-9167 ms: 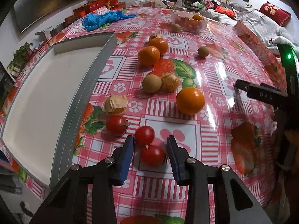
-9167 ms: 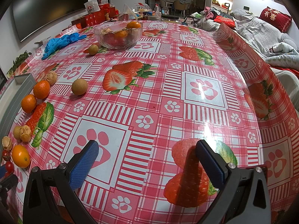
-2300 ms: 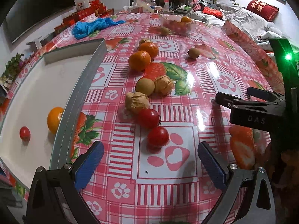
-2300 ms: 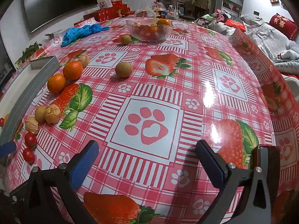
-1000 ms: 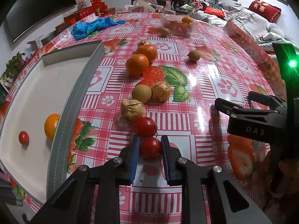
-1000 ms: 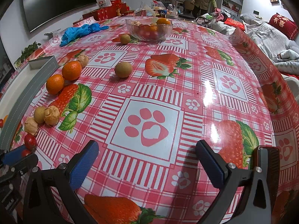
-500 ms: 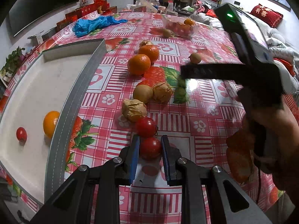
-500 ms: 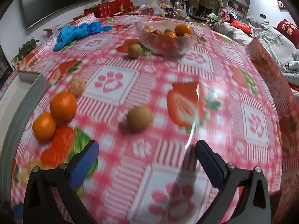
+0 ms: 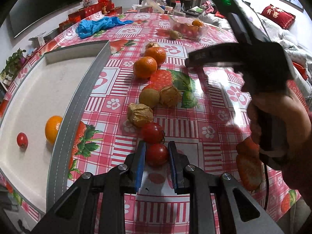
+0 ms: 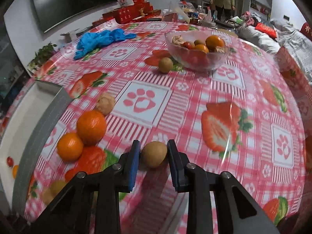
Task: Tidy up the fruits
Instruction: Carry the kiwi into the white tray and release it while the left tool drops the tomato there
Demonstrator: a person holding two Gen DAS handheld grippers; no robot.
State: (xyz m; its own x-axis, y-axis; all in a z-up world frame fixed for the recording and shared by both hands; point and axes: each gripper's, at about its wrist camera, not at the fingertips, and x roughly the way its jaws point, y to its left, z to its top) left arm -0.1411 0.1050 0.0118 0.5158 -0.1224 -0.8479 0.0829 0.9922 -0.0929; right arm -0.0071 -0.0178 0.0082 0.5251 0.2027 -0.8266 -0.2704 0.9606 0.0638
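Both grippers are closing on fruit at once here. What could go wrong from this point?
The left gripper clamps a cherry tomato that touches a second tomato; lifting may roll that one. The right gripper brackets a round brown fruit; on the glossy tablecloth it may squirt out.

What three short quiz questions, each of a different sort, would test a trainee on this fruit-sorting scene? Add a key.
1. True or false: the left claw is closed around a cherry tomato.
2. Multiple choice: what lies between the fingers of the right claw? A) an orange B) a kiwi C) a walnut
3. Fill in: the white tray already holds a small tomato and an ______.

Key:
1. True; both blue pads touch the cherry tomato.
2. B; the brown kiwi sits between the pads on the tablecloth.
3. Orange, close to the tray's grey wall.
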